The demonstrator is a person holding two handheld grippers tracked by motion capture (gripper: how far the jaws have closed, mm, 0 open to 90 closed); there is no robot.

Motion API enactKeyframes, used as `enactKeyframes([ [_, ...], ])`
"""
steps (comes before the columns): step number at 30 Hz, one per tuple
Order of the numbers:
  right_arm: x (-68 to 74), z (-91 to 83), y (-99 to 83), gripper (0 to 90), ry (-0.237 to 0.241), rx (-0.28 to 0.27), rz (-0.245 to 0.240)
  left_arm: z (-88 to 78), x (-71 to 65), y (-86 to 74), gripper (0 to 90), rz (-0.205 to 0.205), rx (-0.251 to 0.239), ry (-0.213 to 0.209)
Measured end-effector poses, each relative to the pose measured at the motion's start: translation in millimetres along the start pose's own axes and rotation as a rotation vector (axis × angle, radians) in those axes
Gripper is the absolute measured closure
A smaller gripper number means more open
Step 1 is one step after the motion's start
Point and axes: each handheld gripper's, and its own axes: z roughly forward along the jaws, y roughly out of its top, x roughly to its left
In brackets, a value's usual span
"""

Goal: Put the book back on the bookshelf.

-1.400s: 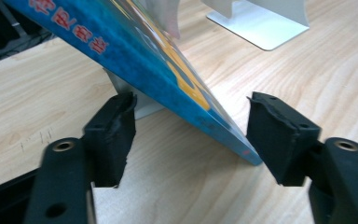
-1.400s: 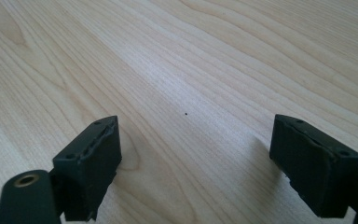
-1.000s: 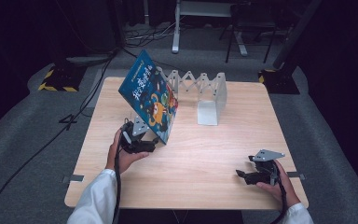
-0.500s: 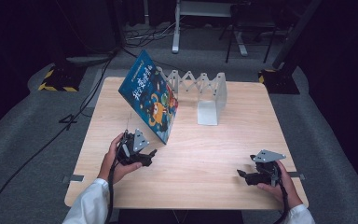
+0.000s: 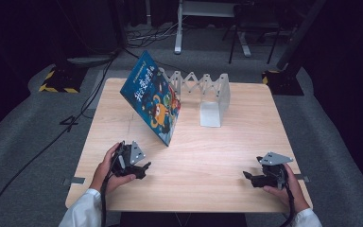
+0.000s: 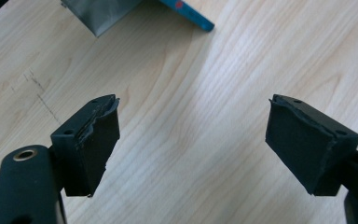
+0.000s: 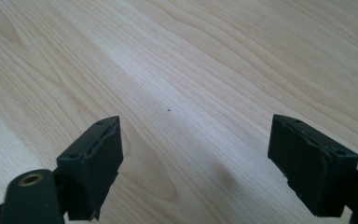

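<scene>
A blue picture book (image 5: 155, 101) stands tilted on the wooden table (image 5: 208, 156), its top leaning back toward a white folding rack (image 5: 212, 94). My left gripper (image 5: 144, 169) lies near the front left of the table, a short way in front of the book's lower corner and apart from it. Its jaws are open with only bare wood between them (image 6: 193, 102), and the book's blue corner (image 6: 191, 14) shows at the top of the left gripper view. My right gripper (image 5: 248, 177) rests at the front right, open over bare wood (image 7: 196, 121).
The rack stretches along the back middle of the table, with its white end panel (image 5: 211, 113) facing forward. Black cables (image 5: 75, 118) trail over the grey floor at the left. A desk frame (image 5: 208, 19) stands behind the table.
My left gripper has drawn back from the book's lower corner toward the front edge of the table. The book stays leaning where it was. The right gripper has kept still.
</scene>
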Motion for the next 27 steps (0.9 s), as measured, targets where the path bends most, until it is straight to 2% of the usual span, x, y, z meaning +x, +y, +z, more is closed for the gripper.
enactKeyframes([
  [5,-3.5,-5.1,-5.1,18.8,-0.01,-0.01,0.01,-4.3,1.4,-10.1,17.9,-0.003,0.02,0.001],
  [10,-6.1,-9.2,-10.4,19.0,-0.02,-0.013,0.014,-6.9,3.8,-21.1,18.5,-0.028,0.037,-0.033],
  [14,-8.7,-12.3,-15.9,19.1,-0.028,-0.018,0.024,-10.0,3.9,-30.4,17.6,-0.032,0.046,-0.027],
  [21,-15.2,-17.6,-28.7,19.3,-0.045,-0.016,0.044,-16.1,7.4,-48.1,17.4,-0.089,0.04,-0.019],
  [27,-22.2,-23.0,-41.6,19.4,-0.059,-0.014,0.086,-24.6,12.2,-64.3,17.1,-0.122,0.039,-0.017],
])
